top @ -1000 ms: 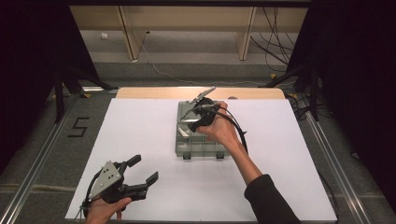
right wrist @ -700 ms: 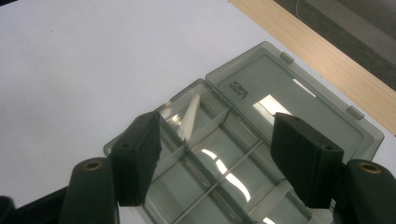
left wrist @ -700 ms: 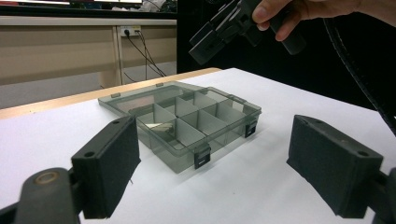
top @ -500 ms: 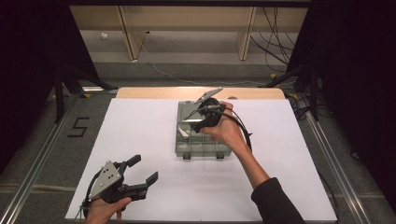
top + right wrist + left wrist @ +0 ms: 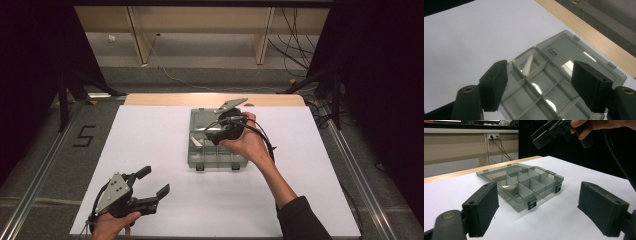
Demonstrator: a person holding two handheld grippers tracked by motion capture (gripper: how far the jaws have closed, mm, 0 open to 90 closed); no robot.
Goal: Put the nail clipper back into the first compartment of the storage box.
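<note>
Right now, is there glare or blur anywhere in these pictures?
In the right gripper view, bright lamp reflections sit on the open lid and compartment floors of the clear organizer box, and the near black gripper looks soft. In the left gripper view, the box is sharp, its own gripper slightly blurred. In the high view, the white table is evenly lit and the surroundings are dark.
</note>
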